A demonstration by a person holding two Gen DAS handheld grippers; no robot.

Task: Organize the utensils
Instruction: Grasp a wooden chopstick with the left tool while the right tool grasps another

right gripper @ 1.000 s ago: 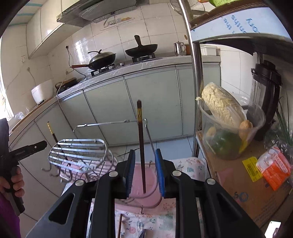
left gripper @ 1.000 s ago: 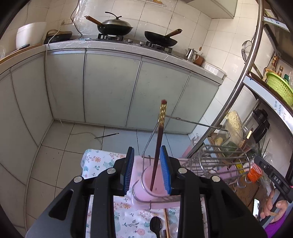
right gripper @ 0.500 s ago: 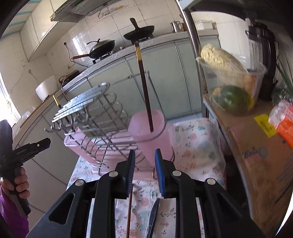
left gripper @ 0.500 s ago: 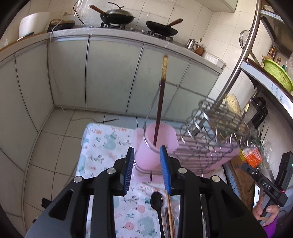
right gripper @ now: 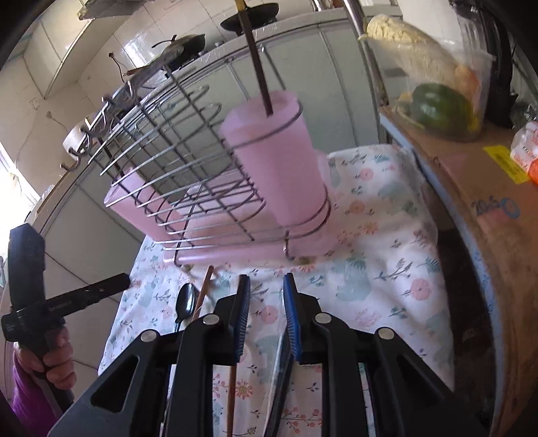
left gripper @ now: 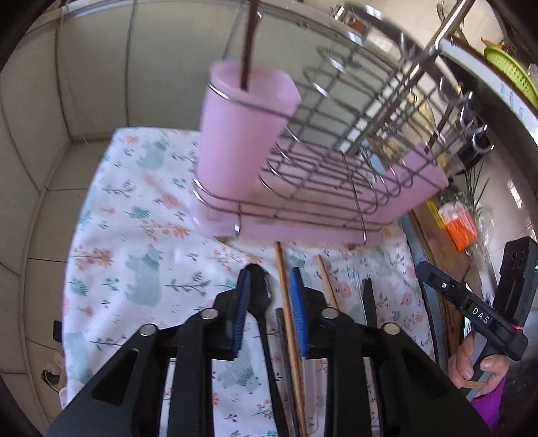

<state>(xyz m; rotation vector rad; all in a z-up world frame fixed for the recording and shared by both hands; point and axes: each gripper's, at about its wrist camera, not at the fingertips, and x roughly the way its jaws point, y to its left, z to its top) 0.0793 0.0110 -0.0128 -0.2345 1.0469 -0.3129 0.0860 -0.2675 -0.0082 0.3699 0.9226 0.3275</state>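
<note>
A pink cup (left gripper: 242, 134) stands in the end ring of a wire rack (left gripper: 336, 161) and holds one dark chopstick (left gripper: 248, 43). On the floral cloth (left gripper: 134, 235) in front of the rack lie a black spoon (left gripper: 260, 292), two wooden chopsticks (left gripper: 285, 302) and a dark utensil (left gripper: 368, 299). My left gripper (left gripper: 270, 279) hovers low over the spoon and one chopstick. Its jaws are closing and the pads press on nothing. My right gripper (right gripper: 265, 285) hangs over the cloth, its jaws closing slightly. A dark utensil (right gripper: 282, 369) lies under it, and the spoon (right gripper: 186, 299) lies to its left.
A cardboard box (right gripper: 470, 188) to the right of the cloth carries a clear tub of vegetables (right gripper: 433, 87). An orange packet (left gripper: 460, 228) lies there too. Grey cabinets and a stove with woks (right gripper: 248, 20) stand behind. The cloth's left edge drops to a tiled floor (left gripper: 43, 235).
Both grippers have sunk toward the table and tipped downward. The rack and cup now fill the upper part of each view. The utensils on the cloth have come under the fingers. The left jaws are narrower.
</note>
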